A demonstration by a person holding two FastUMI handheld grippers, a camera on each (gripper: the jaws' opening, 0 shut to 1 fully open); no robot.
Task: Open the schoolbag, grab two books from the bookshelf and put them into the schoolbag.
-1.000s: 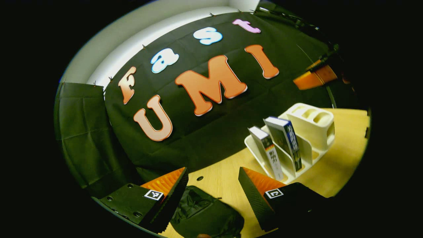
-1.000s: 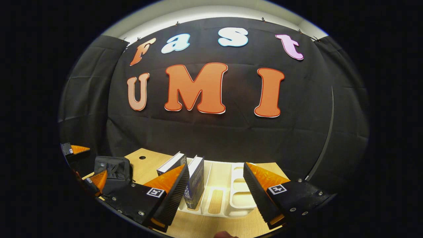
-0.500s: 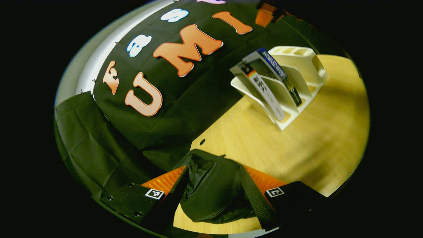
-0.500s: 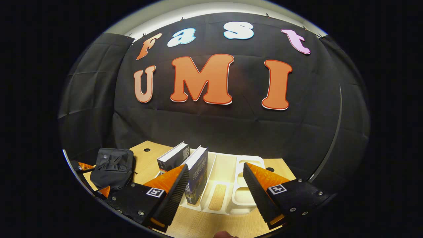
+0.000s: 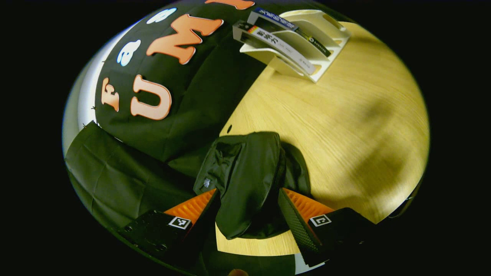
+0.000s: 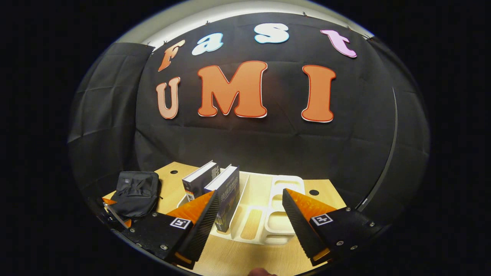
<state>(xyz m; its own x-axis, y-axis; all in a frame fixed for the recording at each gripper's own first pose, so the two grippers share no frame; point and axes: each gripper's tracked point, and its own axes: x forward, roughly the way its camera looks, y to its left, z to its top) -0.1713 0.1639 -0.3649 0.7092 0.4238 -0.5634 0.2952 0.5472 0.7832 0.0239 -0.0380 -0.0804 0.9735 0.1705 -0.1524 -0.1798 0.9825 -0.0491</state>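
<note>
The soft black fabric schoolbag (image 5: 245, 180) lies slumped on the pale wooden tabletop (image 5: 345, 126), framed by the wide-spread left hand-held gripper (image 5: 247, 214). It is judged light and floppy; its zipper edge is best pinched. The right hand-held gripper (image 6: 249, 218) is held wide before two stiff books (image 6: 215, 184).

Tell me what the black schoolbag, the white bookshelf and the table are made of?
The schoolbag looks like soft woven fabric, probably nylon: it wrinkles, sags and has a faint sheen. The bookshelf seems to be moulded plastic, smooth, matt and round-edged. The table shows pale wood grain, maybe real wood, maybe laminate.
</note>
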